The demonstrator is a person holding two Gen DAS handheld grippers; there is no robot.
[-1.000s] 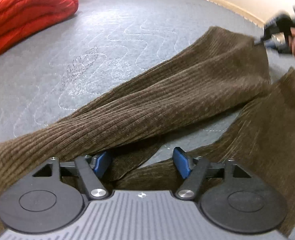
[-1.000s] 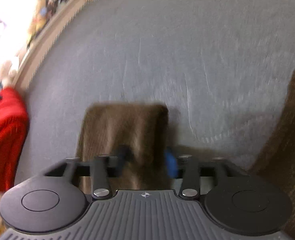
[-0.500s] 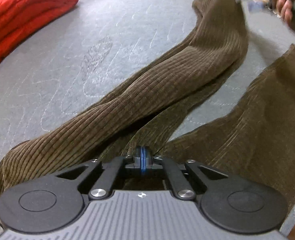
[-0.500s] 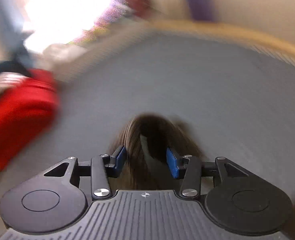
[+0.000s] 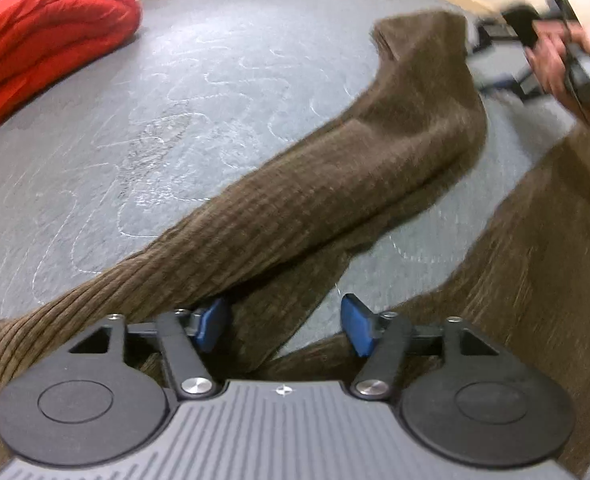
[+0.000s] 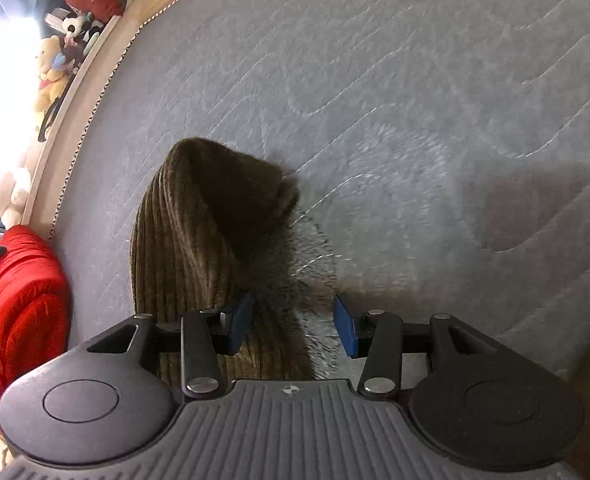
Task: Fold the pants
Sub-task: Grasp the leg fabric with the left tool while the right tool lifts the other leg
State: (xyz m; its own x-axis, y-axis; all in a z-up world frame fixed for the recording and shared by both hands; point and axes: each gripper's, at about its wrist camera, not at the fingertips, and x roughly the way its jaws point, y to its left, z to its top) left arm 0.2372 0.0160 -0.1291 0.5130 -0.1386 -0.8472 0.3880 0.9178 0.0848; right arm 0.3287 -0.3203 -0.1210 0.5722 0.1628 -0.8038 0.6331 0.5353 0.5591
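Left gripper (image 5: 283, 322) hangs low over the brown corduroy pants (image 5: 335, 184), jaws opening, cloth below but unpinched. Right gripper (image 6: 293, 326) stands half open beside a leg cuff (image 6: 211, 208), gripping nothing. Pants sprawl on the grey quilted mattress (image 5: 175, 100), legs apart. Likely still aligning legs; next, regrip a leg and lay it over the other

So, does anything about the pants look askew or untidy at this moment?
Yes. The brown corduroy pants lie unevenly on the grey quilted mat: one leg crosses diagonally, apart from the other, and its hem end is curled over instead of flat.
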